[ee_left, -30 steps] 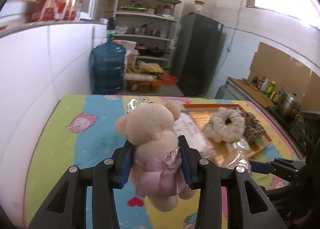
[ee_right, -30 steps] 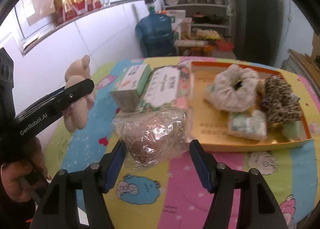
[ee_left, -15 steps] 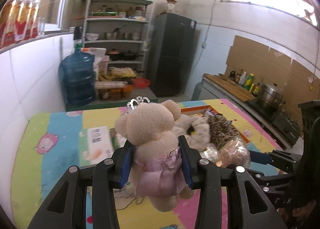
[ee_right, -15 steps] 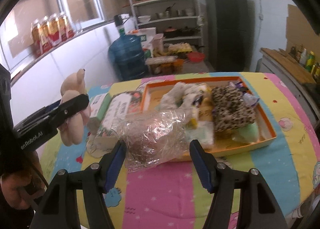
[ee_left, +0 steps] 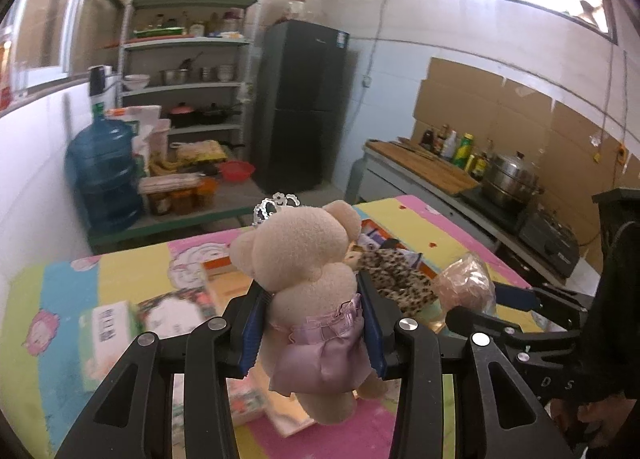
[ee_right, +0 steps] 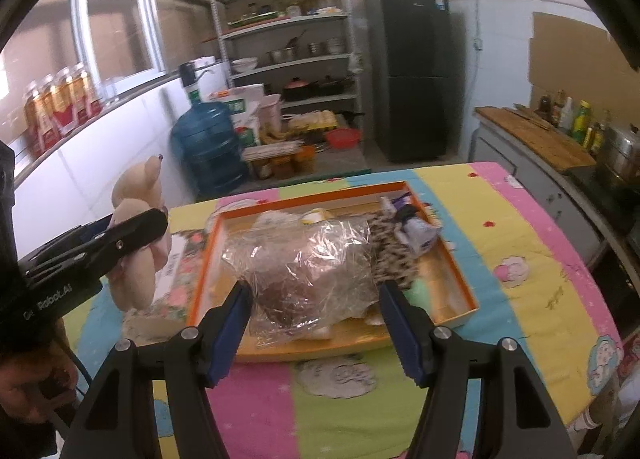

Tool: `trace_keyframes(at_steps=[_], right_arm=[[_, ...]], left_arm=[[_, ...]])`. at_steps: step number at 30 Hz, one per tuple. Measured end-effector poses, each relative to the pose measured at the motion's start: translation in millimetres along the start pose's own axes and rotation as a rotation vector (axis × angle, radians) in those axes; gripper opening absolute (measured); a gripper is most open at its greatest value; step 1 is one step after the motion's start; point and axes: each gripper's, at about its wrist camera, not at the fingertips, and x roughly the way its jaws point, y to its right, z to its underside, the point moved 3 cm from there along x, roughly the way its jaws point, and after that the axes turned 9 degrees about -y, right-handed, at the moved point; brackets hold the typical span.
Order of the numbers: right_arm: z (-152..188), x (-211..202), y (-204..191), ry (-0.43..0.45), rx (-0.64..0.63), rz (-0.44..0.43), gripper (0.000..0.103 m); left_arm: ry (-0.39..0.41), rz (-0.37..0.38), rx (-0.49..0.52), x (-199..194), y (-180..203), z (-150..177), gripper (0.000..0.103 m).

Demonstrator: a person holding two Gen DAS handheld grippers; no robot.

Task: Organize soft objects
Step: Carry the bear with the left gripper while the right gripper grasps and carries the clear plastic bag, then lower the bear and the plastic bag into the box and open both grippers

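My left gripper (ee_left: 312,299) is shut on a beige teddy bear (ee_left: 304,259) in a pink dress and silver tiara, gripped at the waist and held above the table. My right gripper (ee_right: 315,291) is shut on a crinkled clear plastic bag (ee_right: 312,259) with something brown inside. The bag hangs over an orange tray (ee_right: 312,198). In the tray lie a leopard-print soft item (ee_right: 396,259) and other soft pieces, partly hidden by the bag. In the right wrist view the teddy bear (ee_right: 136,279) hangs left of the tray.
A green-and-white tissue box (ee_left: 108,323) and a flowered wipes pack (ee_right: 176,267) lie left of the tray on the colourful tablecloth (ee_right: 520,219). Beyond the table stand a blue water jug (ee_right: 208,147), shelves and a dark fridge (ee_right: 412,75). A counter with a pot (ee_left: 508,183) runs along the right.
Both grippers have swung to the right and risen slightly with their loads. The bag, earlier left of the tray, now hangs over it. The teddy has come closer to the tray's left side.
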Motion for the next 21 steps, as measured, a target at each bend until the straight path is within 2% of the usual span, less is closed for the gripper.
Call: trace_keyframes(at_steps=[7, 21], right_arm=[[-4, 5, 33, -0.005, 0.024, 0.062, 0.066], [-13, 48, 78, -0.072, 0.037, 0.094, 0.066]], left_arm=[[-0.041, 0.048, 0.043, 37, 27, -13, 0.044], [-0.131, 0.081, 0.078, 96, 53, -12, 0.044]])
